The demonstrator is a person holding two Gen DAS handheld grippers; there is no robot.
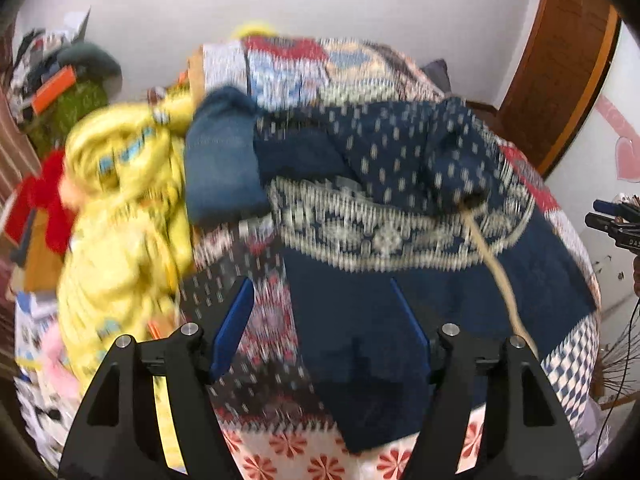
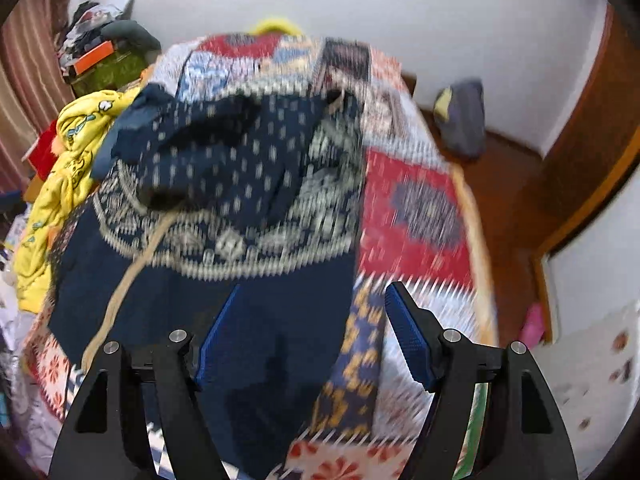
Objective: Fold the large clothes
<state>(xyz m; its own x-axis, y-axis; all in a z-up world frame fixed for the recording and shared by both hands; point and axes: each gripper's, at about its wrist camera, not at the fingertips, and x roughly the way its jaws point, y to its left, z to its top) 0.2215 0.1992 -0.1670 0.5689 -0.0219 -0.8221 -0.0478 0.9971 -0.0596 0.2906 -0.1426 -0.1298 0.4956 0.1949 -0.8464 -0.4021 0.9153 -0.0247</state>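
A white-walled bedroom, the bed covered by a patchwork quilt (image 1: 552, 200). A navy patterned garment (image 1: 360, 200) lies spread across the quilt, with a yellow heap of clothes (image 1: 120, 240) at its nine o'clock. The left gripper (image 1: 322, 324) and the right gripper (image 2: 310, 328) hover at its six o'clock edge, fingers parted, gripping nothing.

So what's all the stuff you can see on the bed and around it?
Blue garment: one, navy with white pattern, spread on the quilt.
Cord: one, tan, lying across the garment.
Quilt: one, red, white and blue patchwork, covering the bed.
Yellow clothes: a heap, left of the garment.
Bag: one, grey, on the floor by the wall.
Left gripper: black, blue jaws open over the garment.
Right gripper: same, open.
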